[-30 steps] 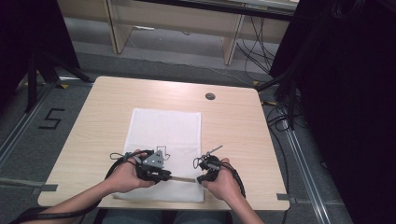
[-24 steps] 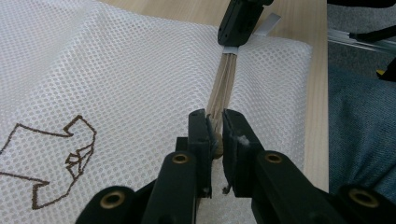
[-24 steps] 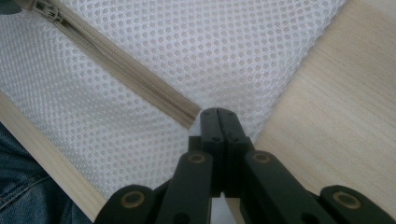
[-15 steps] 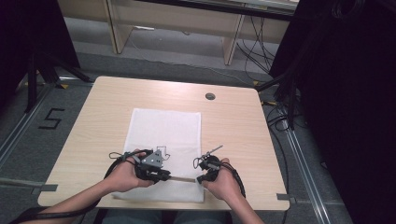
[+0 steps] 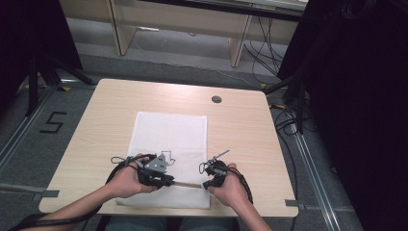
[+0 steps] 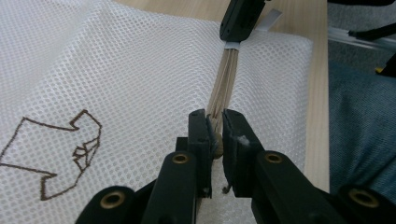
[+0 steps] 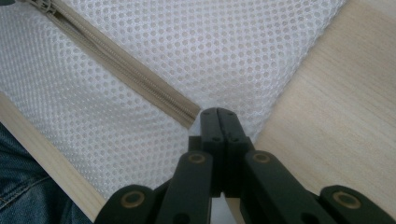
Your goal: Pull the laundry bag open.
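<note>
White mesh bag (image 5: pixel 168 144) lies on table (image 5: pixel 96 120), near edge at 6 o'clock. L gripper (image 6: pixel 214 133) nearly closed, pinching zipper pull (image 6: pixel 217 140). R gripper (image 7: pixel 218 114) fully closed, clamping bag's mesh at zipper (image 7: pixel 116 60) end, 3 o'clock side.

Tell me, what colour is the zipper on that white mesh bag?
Beige, or light tan; the zipper shows best in the right gripper view.

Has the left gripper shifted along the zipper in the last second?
No. In the high view the left gripper sits at the same spot on the white mesh bag, beside its brown printed outline.
</note>
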Demonstrator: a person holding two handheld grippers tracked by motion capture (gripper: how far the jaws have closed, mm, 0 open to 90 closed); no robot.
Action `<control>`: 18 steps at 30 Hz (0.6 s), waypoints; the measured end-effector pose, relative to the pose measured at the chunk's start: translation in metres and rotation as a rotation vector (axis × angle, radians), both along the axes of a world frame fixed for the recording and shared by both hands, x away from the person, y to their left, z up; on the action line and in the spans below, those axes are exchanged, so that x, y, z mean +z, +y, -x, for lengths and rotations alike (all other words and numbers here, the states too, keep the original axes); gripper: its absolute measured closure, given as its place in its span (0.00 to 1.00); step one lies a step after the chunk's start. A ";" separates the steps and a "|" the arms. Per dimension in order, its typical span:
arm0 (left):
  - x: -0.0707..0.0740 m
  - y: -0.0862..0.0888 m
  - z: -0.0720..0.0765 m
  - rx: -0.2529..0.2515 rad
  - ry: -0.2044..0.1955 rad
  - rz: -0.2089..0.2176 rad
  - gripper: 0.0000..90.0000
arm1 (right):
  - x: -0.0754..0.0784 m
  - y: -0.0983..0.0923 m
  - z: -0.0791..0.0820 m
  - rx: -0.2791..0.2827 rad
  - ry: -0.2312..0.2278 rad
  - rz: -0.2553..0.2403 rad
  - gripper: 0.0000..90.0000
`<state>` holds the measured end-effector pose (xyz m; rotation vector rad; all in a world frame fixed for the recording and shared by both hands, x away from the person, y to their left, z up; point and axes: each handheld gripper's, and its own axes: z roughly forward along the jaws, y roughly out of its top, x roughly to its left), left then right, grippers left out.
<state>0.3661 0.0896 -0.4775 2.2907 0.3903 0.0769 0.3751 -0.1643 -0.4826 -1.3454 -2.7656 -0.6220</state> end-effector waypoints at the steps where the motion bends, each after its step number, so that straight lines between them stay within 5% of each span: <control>1: 0.001 0.000 0.000 0.003 -0.005 -0.008 0.91 | 0.000 0.000 0.000 0.000 0.000 0.000 1.00; 18: 0.000 0.005 0.000 0.002 0.002 0.001 0.91 | 0.000 0.000 0.000 0.011 -0.011 0.011 1.00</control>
